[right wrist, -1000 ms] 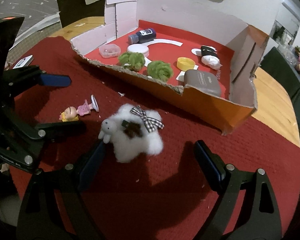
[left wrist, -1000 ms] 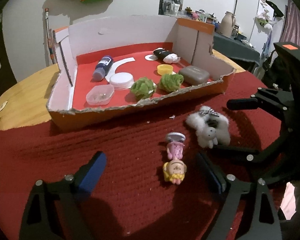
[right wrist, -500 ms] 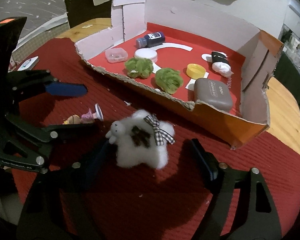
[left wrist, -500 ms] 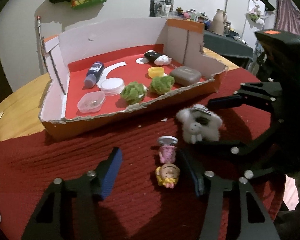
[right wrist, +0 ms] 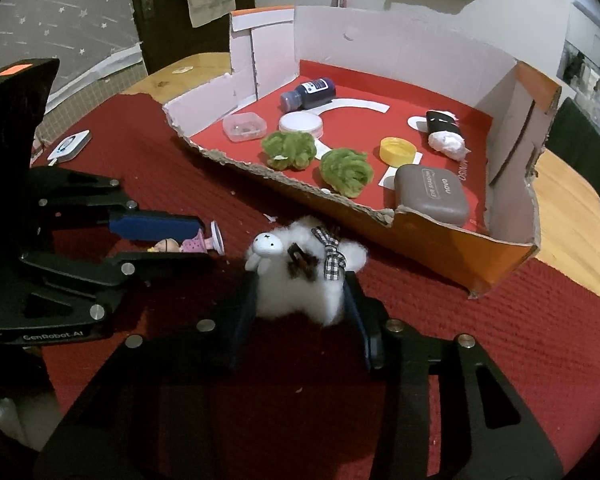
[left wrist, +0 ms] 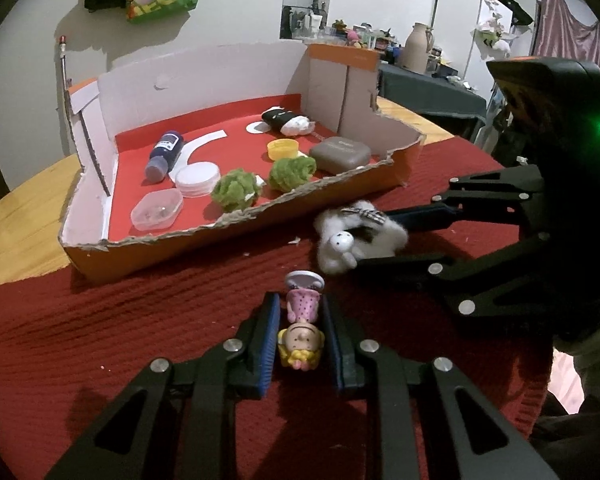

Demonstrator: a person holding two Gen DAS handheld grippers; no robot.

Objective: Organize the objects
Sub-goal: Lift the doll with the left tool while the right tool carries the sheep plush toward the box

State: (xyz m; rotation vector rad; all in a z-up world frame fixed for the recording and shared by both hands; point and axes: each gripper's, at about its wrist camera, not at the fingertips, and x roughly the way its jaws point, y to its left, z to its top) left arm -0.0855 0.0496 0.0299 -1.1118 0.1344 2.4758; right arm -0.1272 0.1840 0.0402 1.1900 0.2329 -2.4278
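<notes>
- Left gripper (left wrist: 300,332) clamped on the small doll figurine (left wrist: 302,332): both blue pads pressed flat against its sides, yellow-haired head toward the camera, pink dress and round base poking out past the fingertips.
- Lying on the red knitted cloth (left wrist: 120,320), just short of the torn front edge of the cardboard box (left wrist: 220,236).
- Right gripper (right wrist: 300,292) closing on the fluffy white sheep toy (right wrist: 304,276): fleece squeezed between the two pads, head with its cross-stitched eye and checked bow sticking out ahead of the tips.
- Sheep resting on the cloth too, just beside the doll, near the box's low ragged wall.
- Seen from the right wrist, left gripper (right wrist: 180,240) reaching in from the side, its tips almost at the sheep's head.
- Inside the box, on a red floor: two green pompoms (right wrist: 288,150) right behind the front edge, grey case (right wrist: 432,194), yellow cap (right wrist: 398,152), white round lid (right wrist: 300,124), clear small tub (right wrist: 244,128), dark blue bottle (right wrist: 310,94), and a black-and-white bundle (right wrist: 444,134) toward the back.
- Torn front wall standing between both toys and the box floor.
- Small white device (right wrist: 70,146) lying apart on the cloth, beyond the left gripper.
</notes>
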